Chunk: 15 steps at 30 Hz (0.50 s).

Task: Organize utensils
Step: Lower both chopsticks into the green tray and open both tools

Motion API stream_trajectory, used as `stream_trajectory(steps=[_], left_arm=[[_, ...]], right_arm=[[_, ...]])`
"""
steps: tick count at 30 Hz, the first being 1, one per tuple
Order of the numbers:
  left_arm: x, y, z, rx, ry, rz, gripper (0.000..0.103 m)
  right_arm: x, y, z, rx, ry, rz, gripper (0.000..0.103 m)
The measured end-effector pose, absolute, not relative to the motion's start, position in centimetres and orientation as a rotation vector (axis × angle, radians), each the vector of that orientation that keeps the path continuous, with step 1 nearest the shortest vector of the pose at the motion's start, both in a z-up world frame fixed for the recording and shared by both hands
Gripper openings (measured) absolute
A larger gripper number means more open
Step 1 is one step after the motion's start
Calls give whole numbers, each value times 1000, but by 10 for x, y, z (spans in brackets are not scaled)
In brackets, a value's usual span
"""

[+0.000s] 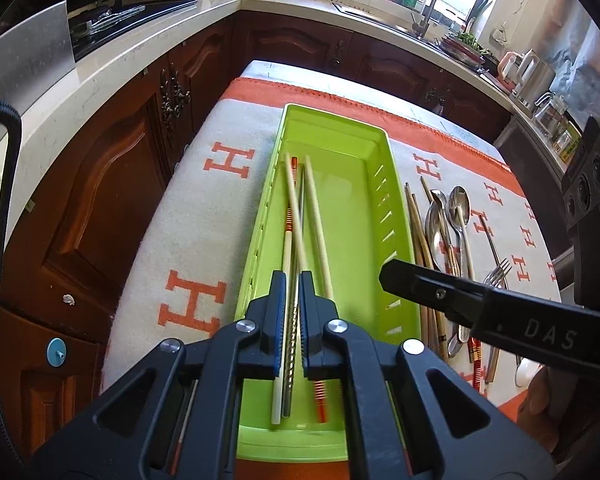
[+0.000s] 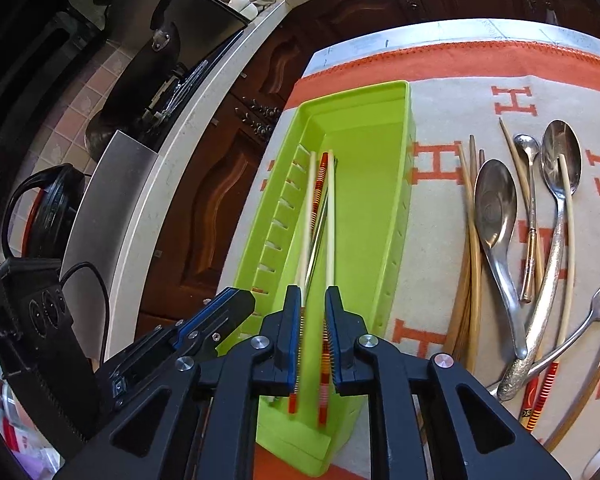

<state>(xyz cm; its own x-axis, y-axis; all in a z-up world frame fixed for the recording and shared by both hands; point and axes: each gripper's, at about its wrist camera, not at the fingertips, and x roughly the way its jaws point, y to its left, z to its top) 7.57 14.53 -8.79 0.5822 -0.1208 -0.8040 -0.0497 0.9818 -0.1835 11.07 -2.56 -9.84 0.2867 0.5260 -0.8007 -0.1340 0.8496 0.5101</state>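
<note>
While the left tongs (image 1: 293, 280) stand nearly shut and empty, the right tongs (image 2: 313, 300), slightly parted over blurred orange-ringed chopsticks (image 2: 322, 396), could drop them askew in the lime-green plastic tray (image 2: 404, 216) below.

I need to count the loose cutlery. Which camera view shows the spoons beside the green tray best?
The right wrist view: the spoons lie large and unblocked on the cloth beside the green tray. In the left wrist view they are small, and the right gripper covers their handles.

Both wrist views close above, angled down, left from near end, right rightward, sharing green tray (image 1: 332, 184) (image 2: 364, 152)
</note>
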Motion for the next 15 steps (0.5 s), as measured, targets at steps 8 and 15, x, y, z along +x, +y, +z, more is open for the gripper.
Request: stream_trajectory(steps=[8,15], left_arm=[[78,138,-86,-182,951,-59,3],[74,117,-82,-154,954,-110,4]], right_arm=[[103,-34,-93,369,1192,458,14],[90,-55,-86,330,1172,430,14]])
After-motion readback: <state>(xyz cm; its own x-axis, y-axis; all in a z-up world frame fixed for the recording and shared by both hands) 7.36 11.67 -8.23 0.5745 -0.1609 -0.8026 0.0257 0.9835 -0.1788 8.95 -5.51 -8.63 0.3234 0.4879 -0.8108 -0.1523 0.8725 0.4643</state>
